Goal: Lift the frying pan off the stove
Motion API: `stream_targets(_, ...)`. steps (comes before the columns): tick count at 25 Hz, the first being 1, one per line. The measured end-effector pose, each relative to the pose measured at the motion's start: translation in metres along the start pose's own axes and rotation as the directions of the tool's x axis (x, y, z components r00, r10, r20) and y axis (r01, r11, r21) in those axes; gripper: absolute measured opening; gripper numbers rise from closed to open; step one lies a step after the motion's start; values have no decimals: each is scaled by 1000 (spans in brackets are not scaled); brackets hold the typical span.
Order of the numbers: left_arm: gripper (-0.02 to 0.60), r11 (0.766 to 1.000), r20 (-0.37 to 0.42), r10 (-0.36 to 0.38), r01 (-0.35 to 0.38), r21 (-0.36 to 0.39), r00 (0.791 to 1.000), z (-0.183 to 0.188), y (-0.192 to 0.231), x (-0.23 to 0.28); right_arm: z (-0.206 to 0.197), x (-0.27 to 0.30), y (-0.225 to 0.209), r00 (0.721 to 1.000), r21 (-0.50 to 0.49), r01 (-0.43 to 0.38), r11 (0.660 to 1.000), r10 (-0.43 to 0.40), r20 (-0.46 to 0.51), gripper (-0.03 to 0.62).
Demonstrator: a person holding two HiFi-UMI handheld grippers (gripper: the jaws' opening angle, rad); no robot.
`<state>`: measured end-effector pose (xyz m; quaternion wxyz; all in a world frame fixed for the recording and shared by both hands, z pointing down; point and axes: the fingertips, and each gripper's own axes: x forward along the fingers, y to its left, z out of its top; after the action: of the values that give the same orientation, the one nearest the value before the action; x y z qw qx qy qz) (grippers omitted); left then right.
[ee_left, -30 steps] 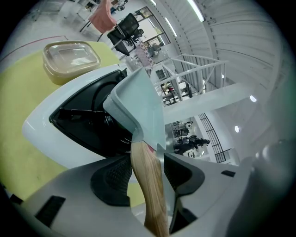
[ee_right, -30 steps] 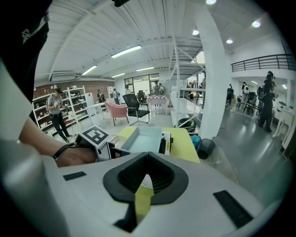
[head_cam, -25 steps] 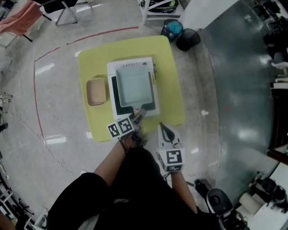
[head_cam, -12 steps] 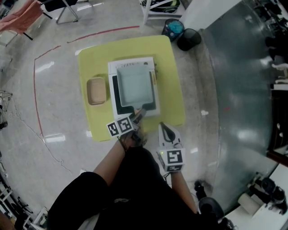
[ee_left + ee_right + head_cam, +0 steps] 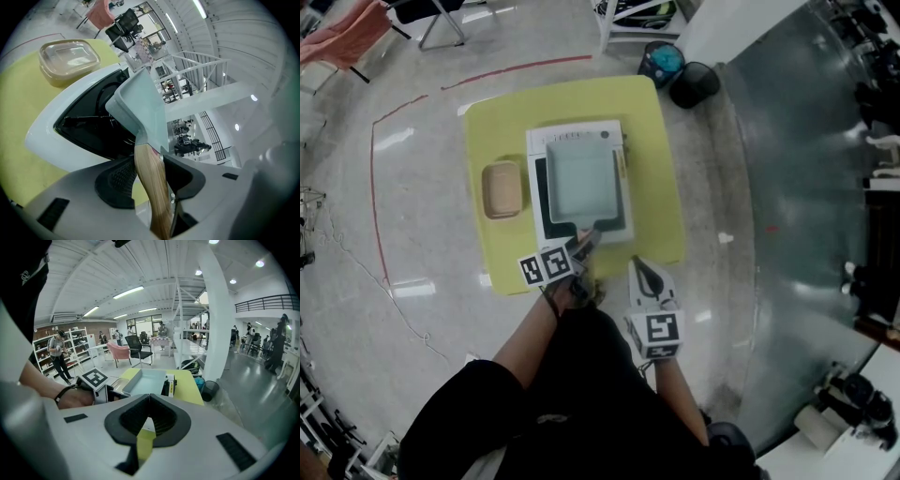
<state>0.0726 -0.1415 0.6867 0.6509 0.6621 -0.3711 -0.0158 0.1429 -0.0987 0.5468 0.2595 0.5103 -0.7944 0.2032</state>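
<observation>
The grey floor (image 5: 422, 309) is being crossed by a red line (image 5: 380, 216) that is curving round the yellow bench (image 5: 652, 169). The middle of the bench is being taken up by the white stove (image 5: 572, 131). A tan container (image 5: 502, 190) is being kept just beside the stove, on the person's left. The pale square pan (image 5: 579, 178) is being carried flat on the stove's black top. Its wooden handle (image 5: 151, 180) is being pointed toward the person, out over the stove's near edge.

The left tool (image 5: 578, 251) is being held at that near edge, with its marker cube turned up toward the head camera. Its jaws have just been closing, and the handle is being pinched between them. In the left gripper view the wood is being pressed by a pad on either side, close to where the handle is joined to the pan.

The right tool (image 5: 640, 272) is being held by the bench's near edge, to the right of the handle and apart from it. In the right gripper view its jaws (image 5: 150, 397) are being kept pressed together at the tips, with nothing gripped between them.
</observation>
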Motion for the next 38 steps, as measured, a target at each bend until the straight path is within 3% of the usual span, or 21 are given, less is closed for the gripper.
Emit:
stream_targets(11, 219, 1000, -14, -16, 15, -26, 1000, 1, -5, -5, 9, -1, 3, 1000, -6, -5, 1000, 6, 30, 15)
stream_targets(38, 222, 998, -49, -63, 63, 9, 997, -5, -32, -22, 10, -7, 9, 998, -11, -33, 999, 33, 45, 17)
